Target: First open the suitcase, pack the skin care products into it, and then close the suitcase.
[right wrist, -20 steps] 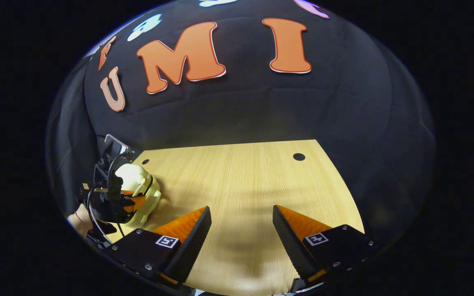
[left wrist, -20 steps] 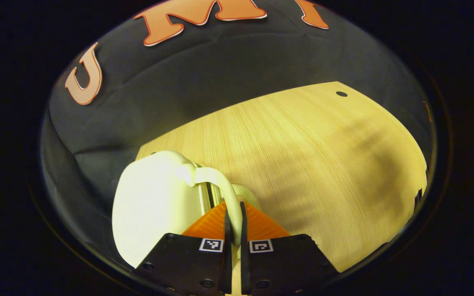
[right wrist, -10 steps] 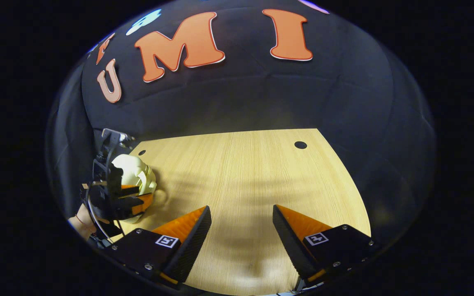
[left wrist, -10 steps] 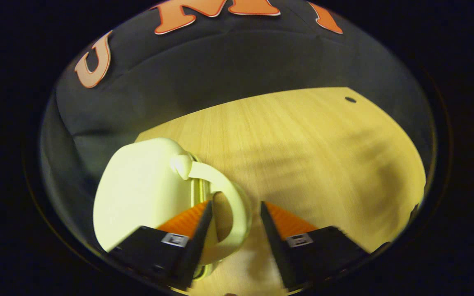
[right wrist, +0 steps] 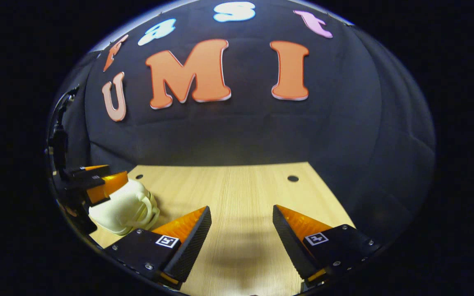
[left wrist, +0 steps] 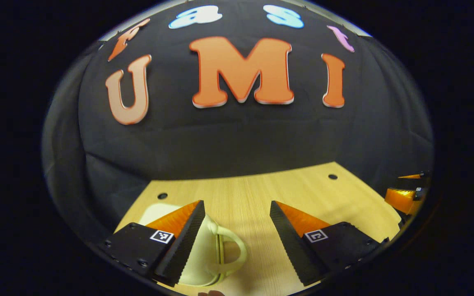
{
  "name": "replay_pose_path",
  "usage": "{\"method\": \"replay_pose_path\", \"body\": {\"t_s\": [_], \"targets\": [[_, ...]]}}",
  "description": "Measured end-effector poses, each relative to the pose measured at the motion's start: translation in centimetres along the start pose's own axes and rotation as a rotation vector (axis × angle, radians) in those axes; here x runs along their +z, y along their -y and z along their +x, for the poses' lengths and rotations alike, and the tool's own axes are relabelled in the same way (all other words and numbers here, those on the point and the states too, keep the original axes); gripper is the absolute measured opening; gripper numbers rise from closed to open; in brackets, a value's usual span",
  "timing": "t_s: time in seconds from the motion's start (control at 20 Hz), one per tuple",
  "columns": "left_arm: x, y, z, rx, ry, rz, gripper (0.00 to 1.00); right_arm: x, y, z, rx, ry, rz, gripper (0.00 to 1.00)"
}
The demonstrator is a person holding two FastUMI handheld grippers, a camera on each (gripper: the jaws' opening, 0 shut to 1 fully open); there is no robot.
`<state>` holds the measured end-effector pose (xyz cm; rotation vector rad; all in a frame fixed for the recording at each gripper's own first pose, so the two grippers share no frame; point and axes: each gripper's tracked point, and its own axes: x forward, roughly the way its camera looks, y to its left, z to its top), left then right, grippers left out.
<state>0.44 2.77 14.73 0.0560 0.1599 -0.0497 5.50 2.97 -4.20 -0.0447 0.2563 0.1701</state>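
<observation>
A small cream suitcase (left wrist: 204, 259) lies shut on the wooden table (left wrist: 261, 193), its loop handle (left wrist: 235, 250) pointing right. My left gripper (left wrist: 235, 205) hangs open just above it, and the handle sits low between the two fingers, free of both. In the right gripper view the suitcase (right wrist: 119, 207) rests at the table's left edge, under the left gripper (right wrist: 97, 176). My right gripper (right wrist: 241, 209) is open over bare table with nothing between its fingers. It also appears at the far right of the left gripper view as the right gripper (left wrist: 405, 191).
The table (right wrist: 241, 185) has small dark holes near its back corners (right wrist: 293, 178). The black cloth wall stands close behind the back edge. The suitcase lies close to the table's left edge.
My left gripper was shut on the suitcase handle; it has opened, let go and lifted and tilted up. The suitcase has settled on the table. The right gripper has tilted up a little.
</observation>
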Motion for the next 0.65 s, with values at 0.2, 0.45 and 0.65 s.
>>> {"method": "replay_pose_path", "body": {"t_s": [0.2, 0.45, 0.65], "targets": [[5.5, -2.8, -4.6, -0.002, 0.143, -0.032, 0.99, 4.6, -0.8, -2.4, -0.024, 0.150, -0.040, 0.95], [9.0, -4.8, -6.6, 0.049, 0.240, -0.031, 0.99, 6.3, -1.0, -4.2, -0.037, 0.236, -0.052, 0.96], [8.8, -4.7, -7.1, 0.072, 0.242, -0.071, 0.99, 7.8, 0.1, -4.5, -0.022, 0.307, -0.064, 0.96]]}}
